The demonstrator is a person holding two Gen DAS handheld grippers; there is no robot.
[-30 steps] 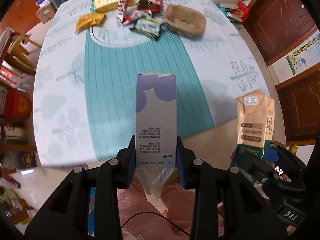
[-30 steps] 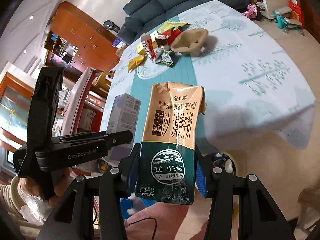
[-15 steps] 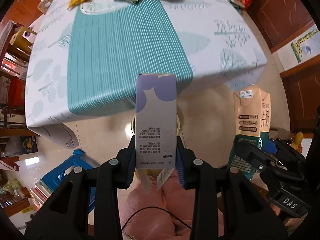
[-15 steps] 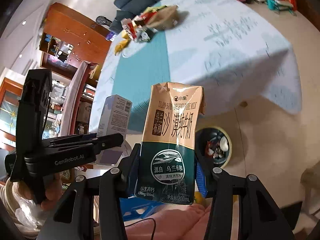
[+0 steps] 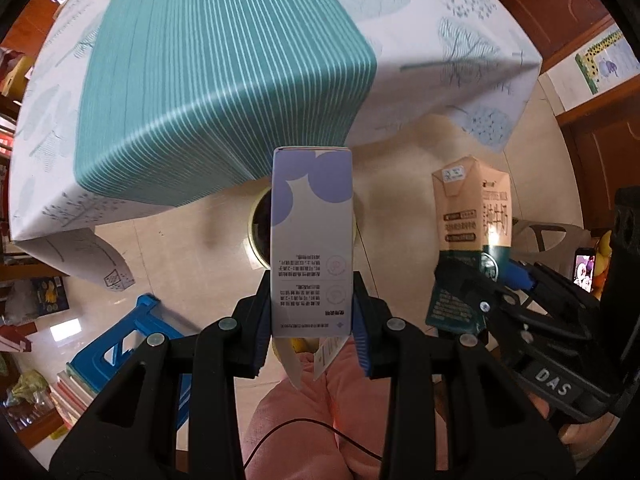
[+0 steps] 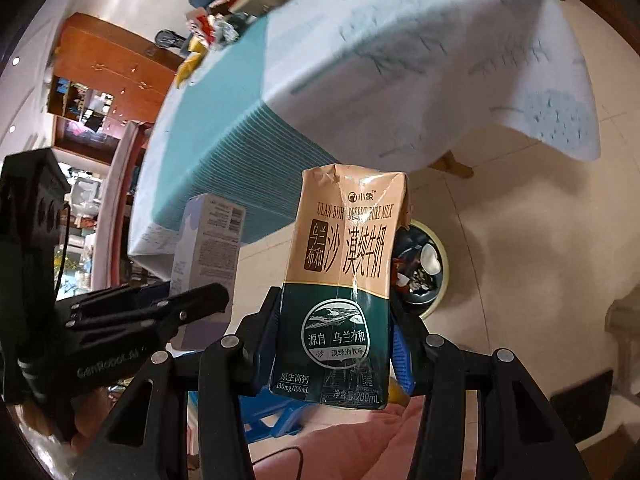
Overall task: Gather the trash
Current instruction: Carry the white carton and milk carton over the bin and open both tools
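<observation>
The purple-and-white box [image 5: 311, 240] stands upright in my left claw [image 5: 312, 320], both blue pads clamped on its lower sides; its loose bottom flaps hang out below the fingers. Directly behind the box, past my left claw's tips, the yellow-rimmed trash bin [image 5: 256, 224] sits on the floor, mostly hidden by the box. To the right of my left claw the beige-and-green milk carton [image 5: 472, 232] is gripped at its dark green base by my right claw [image 5: 488, 300], and the two items are apart, not touching.

From my right claw's [image 6: 336, 344] own view, the milk carton [image 6: 344, 280] fills the middle, upright, squeezed between both pads, its top fold crumpled. Just behind its right edge the trash bin [image 6: 438, 264] shows its open mouth with wrappers and scraps inside. To the left of this claw, my left claw [image 6: 160, 312] carries the box [image 6: 208, 248] at about the same level.

Beyond both claws the bench [image 5: 224, 64] rises, draped in a white leaf-print cloth with a teal striped centre; its overhanging edge is above the bin. At its far end lies a heap of snack wrappers [image 6: 224, 20]. A blue plastic stool [image 5: 132, 344] stands on the tiled floor, left of my left claw. My pink-clad legs [image 5: 344, 412] show beneath the claws.
</observation>
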